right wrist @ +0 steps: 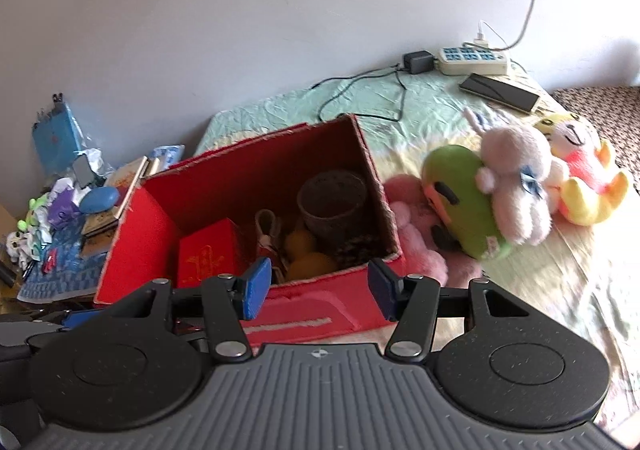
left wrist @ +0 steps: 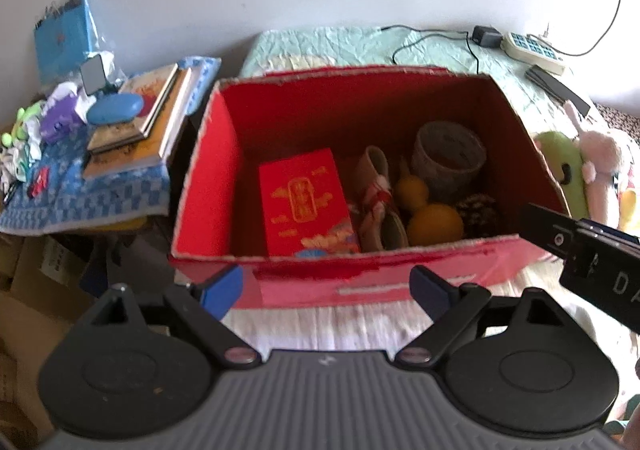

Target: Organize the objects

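Red cardboard box is set open-topped on the bed, long side toward the cameras. Inside, packed along the near wall: a red gift packet at left, then a rolled cloth item, a yellow gourd, a pinecone; a round woven pot stands upright at the far right. Items seem grouped tightly, probably to leave the left and far floor free for more.

Left gripper is held just short of the box's near wall, jaws spread wide, nothing between them. Right gripper likewise wide apart and empty, held near the box's near right corner.

Plush toys lie outside, just right of the box: green plush, white rabbit, pink plush, yellow-orange doll. These are judged the remaining things to be boxed; the right gripper is better placed for them.

Books and clutter are stacked on a side surface, left.
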